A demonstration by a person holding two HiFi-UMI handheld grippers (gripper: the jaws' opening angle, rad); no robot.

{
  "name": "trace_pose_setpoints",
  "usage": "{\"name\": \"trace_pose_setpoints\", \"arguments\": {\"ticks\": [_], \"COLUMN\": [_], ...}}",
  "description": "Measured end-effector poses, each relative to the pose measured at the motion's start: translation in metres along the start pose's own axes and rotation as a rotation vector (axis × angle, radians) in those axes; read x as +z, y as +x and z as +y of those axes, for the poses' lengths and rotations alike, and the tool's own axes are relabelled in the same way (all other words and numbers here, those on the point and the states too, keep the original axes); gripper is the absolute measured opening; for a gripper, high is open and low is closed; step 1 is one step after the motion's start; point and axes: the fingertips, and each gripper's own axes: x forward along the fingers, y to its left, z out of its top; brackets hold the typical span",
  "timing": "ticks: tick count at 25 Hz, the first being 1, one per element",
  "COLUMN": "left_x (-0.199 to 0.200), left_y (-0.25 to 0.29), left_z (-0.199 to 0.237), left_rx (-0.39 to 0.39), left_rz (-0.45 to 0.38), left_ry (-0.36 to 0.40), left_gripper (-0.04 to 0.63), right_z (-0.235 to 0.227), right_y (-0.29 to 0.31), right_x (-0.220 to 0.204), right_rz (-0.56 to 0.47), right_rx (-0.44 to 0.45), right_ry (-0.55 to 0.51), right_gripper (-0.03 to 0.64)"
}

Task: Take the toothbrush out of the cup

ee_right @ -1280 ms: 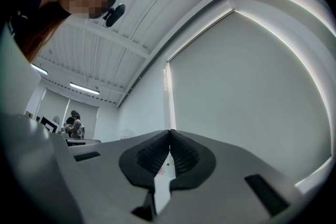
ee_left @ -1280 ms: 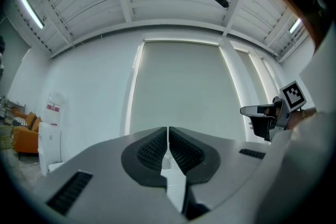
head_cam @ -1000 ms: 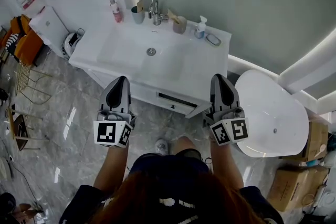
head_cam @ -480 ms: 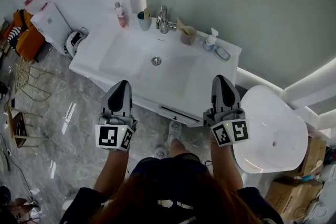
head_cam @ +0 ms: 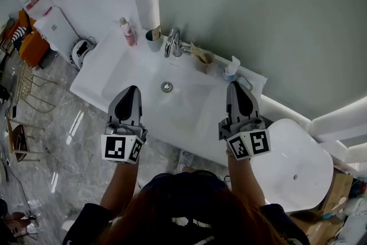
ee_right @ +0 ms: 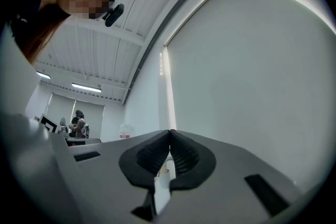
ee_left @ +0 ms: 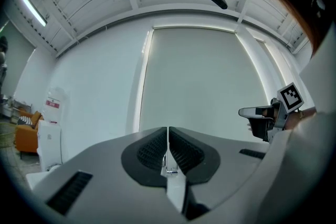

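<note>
Head view: we hold left tongs [head_cam: 132, 89] and right tongs [head_cam: 234, 85] above the surface [head_cam: 109, 74], well short of the cup [head_cam: 205, 62]. The toothbrush [head_cam: 196, 50] stands in it, so nothing is done yet. Left gripper view: tongs together, empty. Right gripper view: same.

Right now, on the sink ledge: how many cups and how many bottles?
Cups: 2 (teal cup, beige cup)
Bottles: 2 (pink bottle, pump bottle)
Total: 4
</note>
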Motion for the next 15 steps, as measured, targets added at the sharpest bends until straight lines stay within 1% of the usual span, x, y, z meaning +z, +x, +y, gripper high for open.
{"name": "trace_pose_setpoints", "arguments": {"ticks": [5, 8, 12, 15], "left_x": [-0.009, -0.018, -0.025, -0.032], "left_y": [0.046, 0.069, 0.098, 0.118], "left_z": [0.004, 0.005, 0.01, 0.016], "left_rx": [0.021, 0.022, 0.001, -0.03], "left_rz": [0.007, 0.021, 0.028, 0.037], "left_ry": [0.005, -0.002, -0.01, -0.018], "left_gripper": [0.028, 0.028, 0.028, 0.028], "right_z": [-0.035, -0.048, -0.053, -0.055], "right_y": [0.04, 0.059, 0.08, 0.091], "right_x": [-0.007, -0.016, -0.03, -0.04], "right_rz": [0.006, 0.021, 0.039, 0.055], "right_rx": [0.027, 0.036, 0.033, 0.018], "right_ry": [0.011, 0.016, 0.023, 0.014], "right_gripper": [0.014, 0.014, 0.014, 0.014]}}
